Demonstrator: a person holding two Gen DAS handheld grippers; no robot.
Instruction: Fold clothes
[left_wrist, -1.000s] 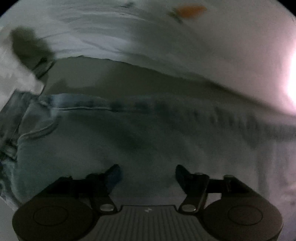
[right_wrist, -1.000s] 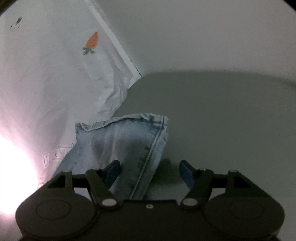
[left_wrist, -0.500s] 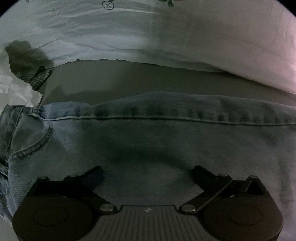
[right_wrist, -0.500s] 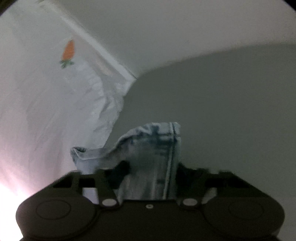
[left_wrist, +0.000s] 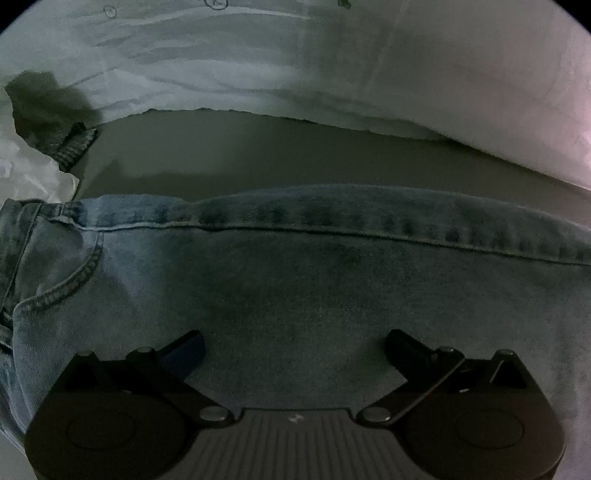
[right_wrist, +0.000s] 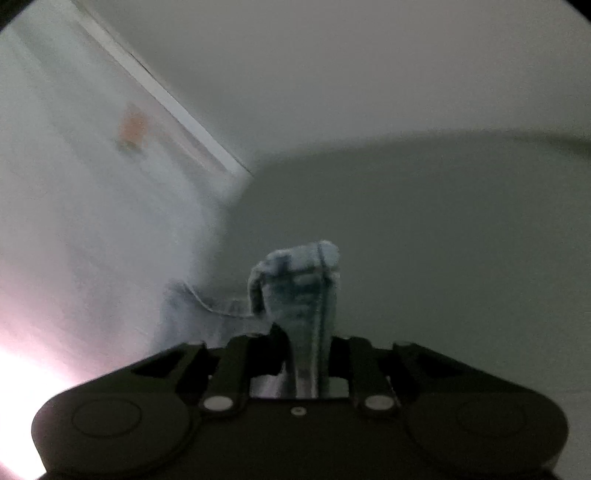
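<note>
At the far left of the left wrist view, a white crumpled cloth (left_wrist: 26, 173) and a dark ribbed garment (left_wrist: 74, 147) lie near the left edge of the grey worktop (left_wrist: 258, 147), probably put aside so that they do not disturb the folding. Behind them, a white sheet with small printed drawings (left_wrist: 258, 62) runs along the far edge of the worktop. The jeans (left_wrist: 295, 280) lie spread flat over the near part of the worktop, with a curved pocket seam on the left and a long side seam across the middle; I think they are laid out like this so that one leg end can be brought over the rest. The left tool (left_wrist: 294, 345) hovers over the denim with its jaws fully released, and it holds nothing; its jaws have just been opening, with only flat cloth under them. More to the right, in the right wrist view, the right tool (right_wrist: 308, 343) is clenched on the hem end of the jeans (right_wrist: 299, 284); its jaws have just been closing, and the bunched hem now stands up between them, above the bare worktop. This picture is blurred, so fine detail is not clear. The grip at the hem seems chosen because that end must be carried toward the waist.
</note>
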